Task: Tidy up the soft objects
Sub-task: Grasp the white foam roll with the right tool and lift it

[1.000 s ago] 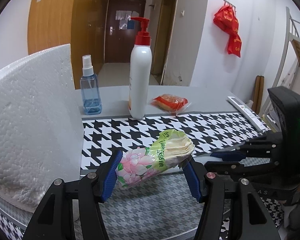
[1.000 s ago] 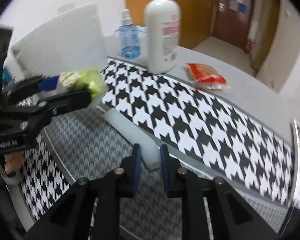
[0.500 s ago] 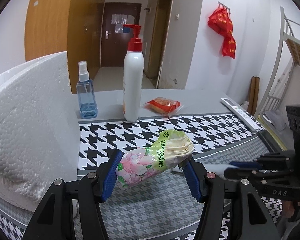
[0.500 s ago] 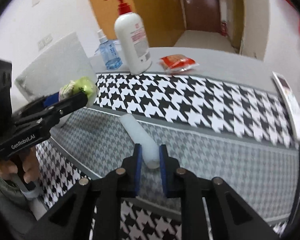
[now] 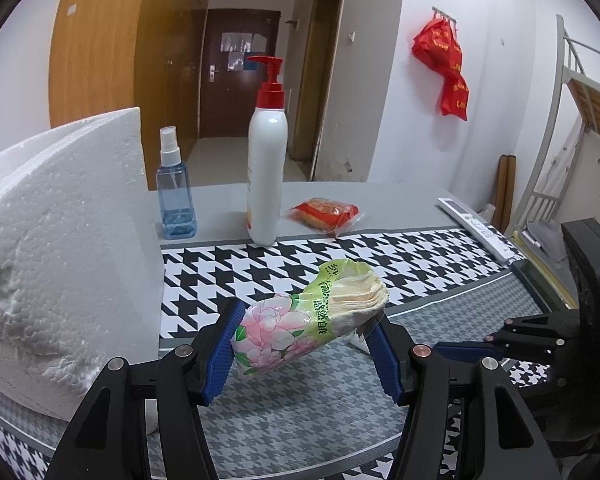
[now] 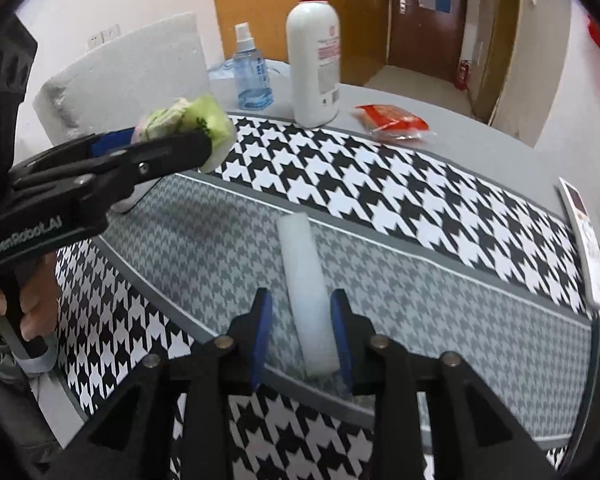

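- White foam roll (image 6: 306, 300) lies flat on the grey houndstooth strip of the table cloth (image 6: 440, 216), long axis running away from my R cam.
- My right gripper (image 6: 301, 334) straddles the roll's near end; jaws are opening, blue pads (image 6: 260, 332) stand either side w/ the roll btwn them. Left pad shows a clear gap; right pad sits just beside the roll, can't tell if it touches.
- Roll rests on the cloth, not lifted.
- My left gripper (image 5: 308, 350) is clamped on a tissue pack (image 5: 300, 324), green/pink flower wrapper, held above the cloth. Pads (image 5: 224, 354) press its two sides; the open end w/ stacked tissue edges pokes up and right past the jaws.
- From R cam the pack (image 6: 188, 120) sits up-left of the roll, well apart from it, a hand (image 6: 32, 312) on the L grip handle.
- White styrofoam block (image 5: 60, 260) stands just left of the L gripper.
- Far side of table: blue spray bottle (image 5: 176, 196), white pump bottle (image 5: 266, 172), red snack packet (image 5: 324, 212), remote (image 5: 476, 228) at the right edge.
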`<state>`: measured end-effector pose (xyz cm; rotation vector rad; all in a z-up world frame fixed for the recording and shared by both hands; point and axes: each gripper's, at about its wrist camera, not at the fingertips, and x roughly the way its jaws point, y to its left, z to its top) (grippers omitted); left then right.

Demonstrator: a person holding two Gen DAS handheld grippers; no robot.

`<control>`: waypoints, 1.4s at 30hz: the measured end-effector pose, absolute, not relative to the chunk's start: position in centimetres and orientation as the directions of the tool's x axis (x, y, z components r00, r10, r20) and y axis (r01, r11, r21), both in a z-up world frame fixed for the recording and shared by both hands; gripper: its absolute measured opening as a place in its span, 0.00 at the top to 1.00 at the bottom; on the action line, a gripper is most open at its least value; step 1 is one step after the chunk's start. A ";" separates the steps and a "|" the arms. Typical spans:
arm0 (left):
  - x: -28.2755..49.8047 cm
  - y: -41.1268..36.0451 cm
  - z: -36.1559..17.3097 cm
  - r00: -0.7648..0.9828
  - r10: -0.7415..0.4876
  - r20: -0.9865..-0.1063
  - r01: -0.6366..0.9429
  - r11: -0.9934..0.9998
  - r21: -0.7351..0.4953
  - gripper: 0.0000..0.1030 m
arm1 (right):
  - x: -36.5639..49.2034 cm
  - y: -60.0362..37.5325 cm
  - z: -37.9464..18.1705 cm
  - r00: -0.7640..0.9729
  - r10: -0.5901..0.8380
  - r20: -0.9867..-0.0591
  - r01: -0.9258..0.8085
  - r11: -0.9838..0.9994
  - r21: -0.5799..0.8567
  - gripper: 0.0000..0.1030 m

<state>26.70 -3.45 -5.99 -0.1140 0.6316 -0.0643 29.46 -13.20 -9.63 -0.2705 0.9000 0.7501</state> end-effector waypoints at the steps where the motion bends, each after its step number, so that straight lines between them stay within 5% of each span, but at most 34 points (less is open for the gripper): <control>1: 26.7 -3.4 -6.0 0.805 -0.095 -0.586 0.024 0.992 -0.128 0.40 | 29.5 -13.0 -9.7 0.393 0.469 -0.791 -0.691 0.718 0.083 0.66; 11: 26.2 -3.6 -5.6 0.809 -0.120 -0.575 0.049 0.989 -0.139 0.40 | 31.0 -12.2 -11.1 0.407 0.407 -0.818 -0.686 0.728 0.021 0.67; 16: 25.8 -3.6 -5.7 0.809 -0.132 -0.572 0.061 0.988 -0.142 0.40 | 32.8 -12.6 -11.4 0.398 0.441 -0.805 -0.657 0.749 0.085 0.86; 42: 23.6 -4.1 -3.7 0.845 -0.158 -0.510 0.107 0.986 -0.127 0.40 | 29.0 -15.5 -8.3 0.476 0.549 -0.687 -0.546 0.797 0.259 0.86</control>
